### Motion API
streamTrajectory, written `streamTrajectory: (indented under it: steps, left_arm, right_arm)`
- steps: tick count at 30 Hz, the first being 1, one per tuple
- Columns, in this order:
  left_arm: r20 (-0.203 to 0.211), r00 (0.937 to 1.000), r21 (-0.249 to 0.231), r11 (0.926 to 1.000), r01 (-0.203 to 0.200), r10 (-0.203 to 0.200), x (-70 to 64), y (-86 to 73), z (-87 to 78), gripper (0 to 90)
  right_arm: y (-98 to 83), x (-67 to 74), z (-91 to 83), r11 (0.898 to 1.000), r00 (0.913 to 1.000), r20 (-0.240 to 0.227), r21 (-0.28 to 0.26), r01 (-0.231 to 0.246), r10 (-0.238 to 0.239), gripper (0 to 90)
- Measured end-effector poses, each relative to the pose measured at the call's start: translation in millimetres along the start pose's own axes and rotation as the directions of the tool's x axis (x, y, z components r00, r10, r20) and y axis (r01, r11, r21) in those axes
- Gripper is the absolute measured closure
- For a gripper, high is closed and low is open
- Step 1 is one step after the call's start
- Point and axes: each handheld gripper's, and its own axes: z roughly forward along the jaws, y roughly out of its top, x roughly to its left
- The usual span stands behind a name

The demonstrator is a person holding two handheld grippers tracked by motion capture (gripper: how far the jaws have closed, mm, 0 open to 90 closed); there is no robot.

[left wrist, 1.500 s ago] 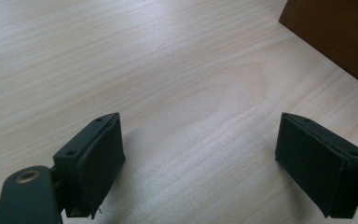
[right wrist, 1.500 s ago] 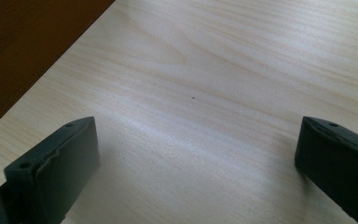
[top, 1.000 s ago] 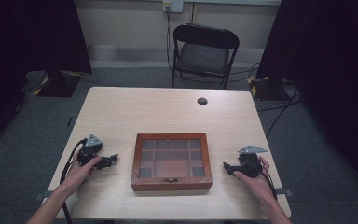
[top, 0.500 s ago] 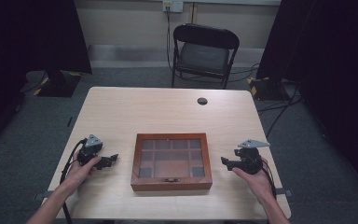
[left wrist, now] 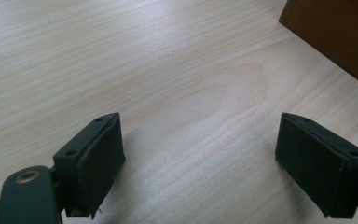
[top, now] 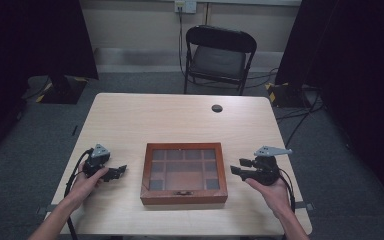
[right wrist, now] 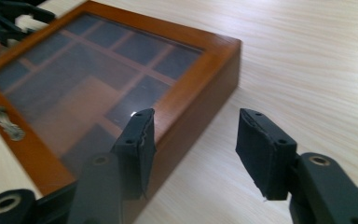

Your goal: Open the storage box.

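Fingers of my right gripper [right wrist: 193, 154] stand apart and empty, one finger [right wrist: 137, 140] over the near right edge of the wooden box [right wrist: 116, 79], the other over bare tabletop [right wrist: 317, 70] beside the box's side wall. From above, my right gripper [top: 241, 168] is raised a little off the tabletop, just beside the box [top: 183, 172]; my left gripper [top: 117, 171] rests low on the tabletop [top: 155, 120] at the box's other side, near but apart from it. Its fingers [left wrist: 93, 158] are spread wide with nothing between them, only wood grain, and a corner of the box [left wrist: 335, 32] lies ahead to one side.

The box sits at the near middle of the tabletop, lid closed, its glass pane showing dark compartments, and a small metal clasp [top: 182, 192] faces me on the front wall. Beyond it lie a round grommet [top: 217, 108] in the tabletop and, farther off, a folding chair [top: 219, 55].

Judgement: the step in hand is the approach to the box, likely to open its lid. To do it well, I should bring my right fingers squarely onto the lid's edge, avoiding the glass, while my left fingers steady the opposite wall so the box does not slide.
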Motion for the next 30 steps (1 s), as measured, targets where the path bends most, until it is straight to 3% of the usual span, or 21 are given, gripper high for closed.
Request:
streamTrajectory:
  steps: [7, 16, 25, 26, 30]
  left_arm:
    - [-0.002, 1.0000, 0.001, 1.0000, -0.004, 0.004, 0.3, 0.1, -0.1, 14.5]
    - [0.001, 1.0000, 0.000, 1.0000, 0.002, -0.002, -0.1, 0.0, 0.1, 14.5]
    - [0.000, 1.0000, 0.000, 1.0000, 0.000, 0.000, 0.1, 0.0, 0.0, 14.5]
    - [0.000, 1.0000, 0.000, 1.0000, 0.001, -0.001, 0.0, 0.0, 0.0, 14.5]
    - [-0.002, 1.0000, 0.001, 1.0000, -0.004, 0.004, 0.3, 0.1, -0.1, 14.5]
  right_arm:
    - [8.7, 17.2, 4.0, 1.000, 0.9973, -0.068, 0.001, 0.028, -0.028, 52.7]
    - [21.5, 40.1, 7.5, 0.998, 0.9866, -0.149, -0.007, 0.067, -0.068, 57.7]
    - [41.7, 59.5, 15.1, 0.993, 0.9699, -0.211, -0.016, 0.121, -0.121, 62.4]
    - [45.6, 65.7, 20.5, 0.991, 0.9631, -0.233, -0.013, 0.135, -0.135, 62.5]
    - [49.5, 74.0, 27.8, 0.988, 0.9529, -0.263, -0.004, 0.155, -0.150, 62.5]
